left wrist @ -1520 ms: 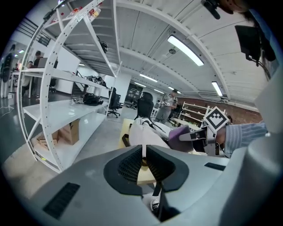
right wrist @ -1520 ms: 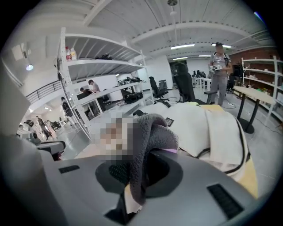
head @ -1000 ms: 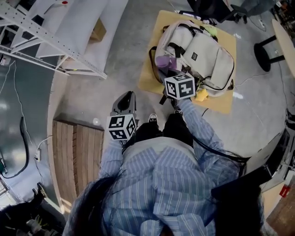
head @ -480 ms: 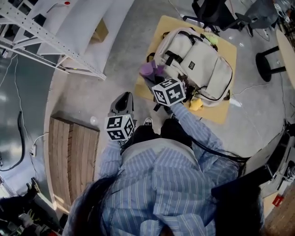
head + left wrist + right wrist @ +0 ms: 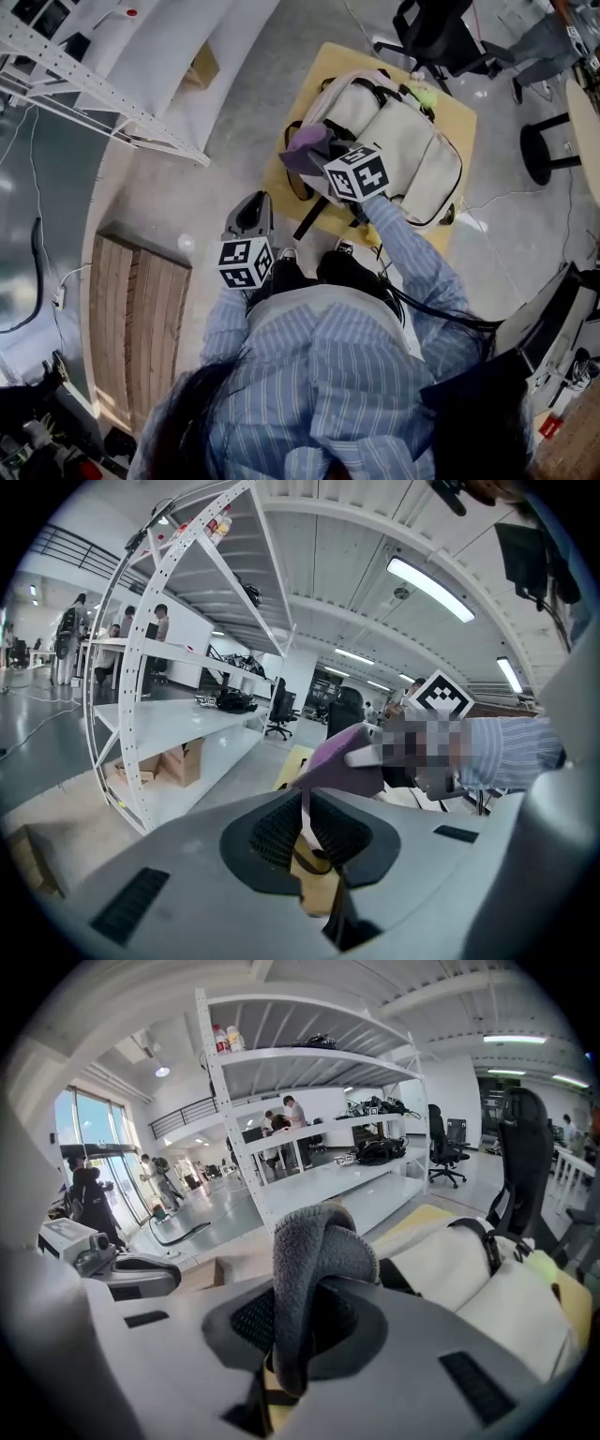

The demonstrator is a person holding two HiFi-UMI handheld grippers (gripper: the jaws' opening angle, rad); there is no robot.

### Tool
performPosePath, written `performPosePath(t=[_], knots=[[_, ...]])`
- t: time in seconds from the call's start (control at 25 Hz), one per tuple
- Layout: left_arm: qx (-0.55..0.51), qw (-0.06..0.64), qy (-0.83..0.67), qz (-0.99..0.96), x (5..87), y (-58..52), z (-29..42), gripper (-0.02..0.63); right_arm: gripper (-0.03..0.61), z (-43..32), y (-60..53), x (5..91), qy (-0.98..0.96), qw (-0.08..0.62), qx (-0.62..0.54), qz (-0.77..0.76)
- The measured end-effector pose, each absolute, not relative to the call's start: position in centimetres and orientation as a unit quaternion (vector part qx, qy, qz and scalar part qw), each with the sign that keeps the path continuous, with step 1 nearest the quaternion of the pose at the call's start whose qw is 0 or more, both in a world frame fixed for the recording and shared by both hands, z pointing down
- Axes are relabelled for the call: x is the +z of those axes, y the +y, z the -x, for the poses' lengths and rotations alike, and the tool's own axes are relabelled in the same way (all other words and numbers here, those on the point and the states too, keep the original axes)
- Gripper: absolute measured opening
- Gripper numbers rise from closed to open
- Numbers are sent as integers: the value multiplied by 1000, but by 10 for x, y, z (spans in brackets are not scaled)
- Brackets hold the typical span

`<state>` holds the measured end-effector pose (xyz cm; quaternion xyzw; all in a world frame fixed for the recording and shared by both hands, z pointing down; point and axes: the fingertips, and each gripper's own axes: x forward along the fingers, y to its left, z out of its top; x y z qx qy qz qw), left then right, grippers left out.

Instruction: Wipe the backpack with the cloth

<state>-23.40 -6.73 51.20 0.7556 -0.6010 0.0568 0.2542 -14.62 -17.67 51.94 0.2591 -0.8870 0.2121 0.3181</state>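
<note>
Nearest the person, the left hand-held gripper (image 5: 251,204) hangs in the air in front of the body and points toward 12 o'clock. Its own view shows the jaws drawn together with nothing caught between them. It plays no part in the job at this moment. Just beyond it, toward 1 o'clock, the right hand-held gripper (image 5: 302,1321) is clamped on the cloth (image 5: 305,145), a purple-grey fold that bulges up out of the jaws. In the head view the cloth sits at the 9 o'clock edge of the backpack (image 5: 403,141); whether it presses on the fabric or hovers just over it cannot be told. The backpack lies flat with its pocketed face up on a yellow board (image 5: 347,52) at about 1 o'clock. Its long axis runs from 10 o'clock to 4 o'clock, and black straps trail off its near-left edge. Which end is the top is not clear. As a judgement, the cloth is picked up and brought to the bag, so the wiping is at most just beginning. Nearly the whole pale upper face toward 4 o'clock is left to cover, and no wiped patch shows. Farther off, an office chair (image 5: 436,33) stands at 1 o'clock and a white rack (image 5: 94,75) at 10 o'clock.
</note>
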Motion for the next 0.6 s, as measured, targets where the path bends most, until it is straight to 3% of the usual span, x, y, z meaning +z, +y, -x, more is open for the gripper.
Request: performPosePath(t=[0.6], knots=[[48, 255, -633, -729, 503, -98, 177, 29, 41, 53, -328, 512, -871, 319, 242, -284]])
